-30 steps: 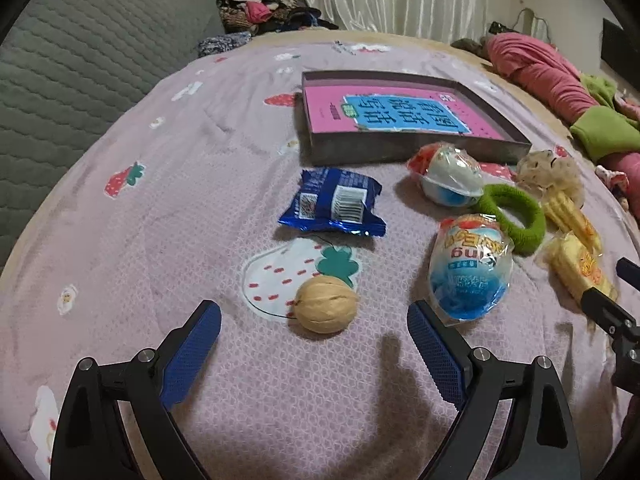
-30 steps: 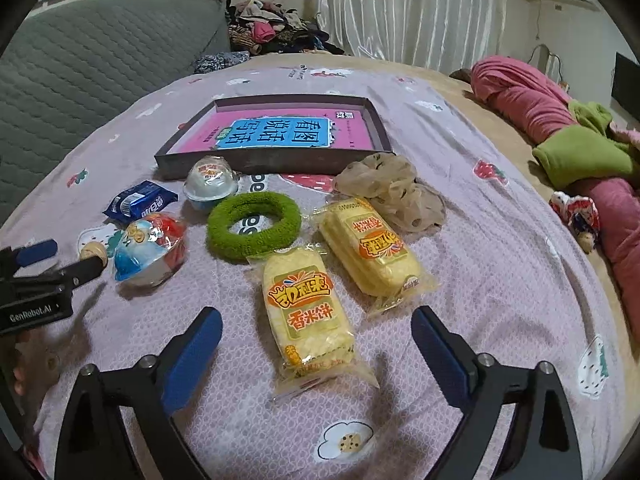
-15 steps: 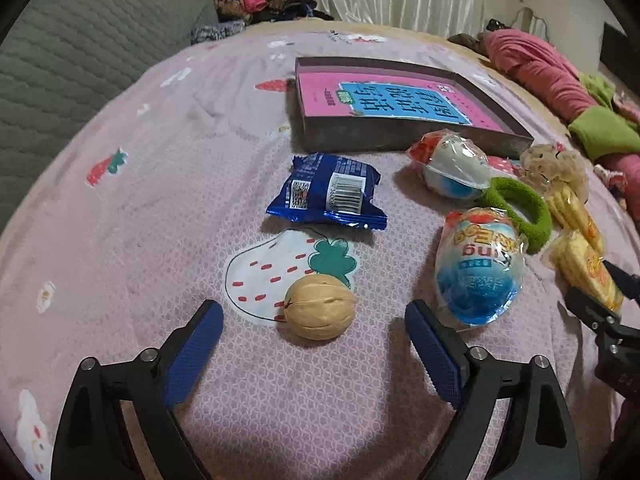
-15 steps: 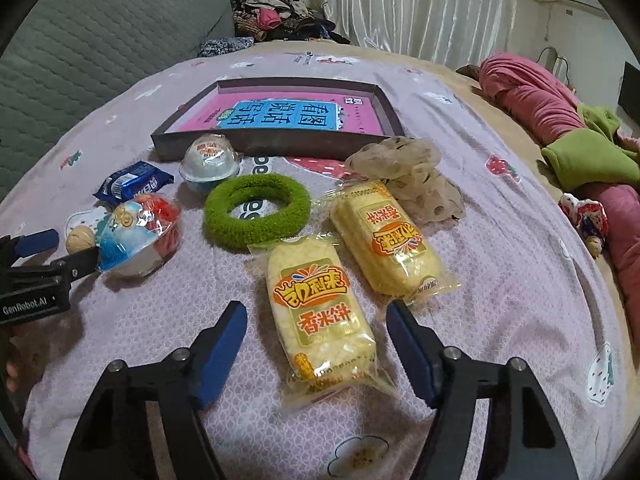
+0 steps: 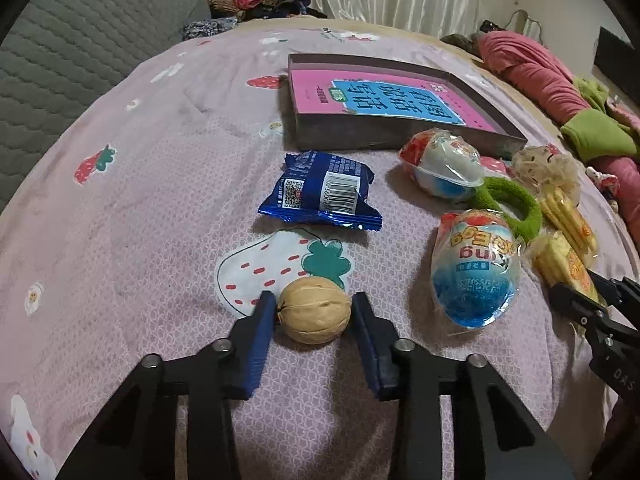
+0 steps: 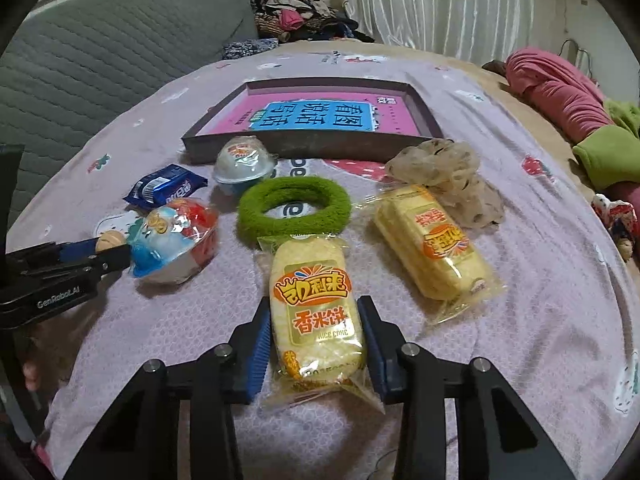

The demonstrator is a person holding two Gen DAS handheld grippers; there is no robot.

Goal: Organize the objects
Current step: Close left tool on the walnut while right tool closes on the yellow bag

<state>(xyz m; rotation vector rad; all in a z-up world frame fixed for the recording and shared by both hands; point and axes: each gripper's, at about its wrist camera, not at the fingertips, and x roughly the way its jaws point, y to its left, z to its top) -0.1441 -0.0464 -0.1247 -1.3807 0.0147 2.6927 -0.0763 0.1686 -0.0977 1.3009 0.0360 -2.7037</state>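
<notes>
My left gripper [image 5: 314, 306] is shut on a tan walnut [image 5: 315, 309] that rests on the purple bedsheet. My right gripper [image 6: 314, 312] is shut on a yellow rice-cake pack [image 6: 316, 312], its blue pads against both sides. A second rice-cake pack [image 6: 434, 246] lies to its right. A shallow grey box [image 6: 304, 146] with a pink and blue book inside stands farther back. Two wrapped toy eggs [image 5: 474, 266] [image 5: 442, 164], a blue snack packet [image 5: 320, 192], a green fuzzy ring [image 6: 294, 210] and a beige scrunchie [image 6: 444, 170] lie between.
A grey quilted headboard [image 5: 60, 60] is at the left. Pink and green bedding [image 6: 580, 120] is piled at the right. Clothes [image 6: 296, 16] are heaped behind the bed. White curtains [image 6: 432, 4] hang at the back.
Both grippers moved forward and closed from wide open: the left onto the walnut, the right onto the near rice-cake pack.
</notes>
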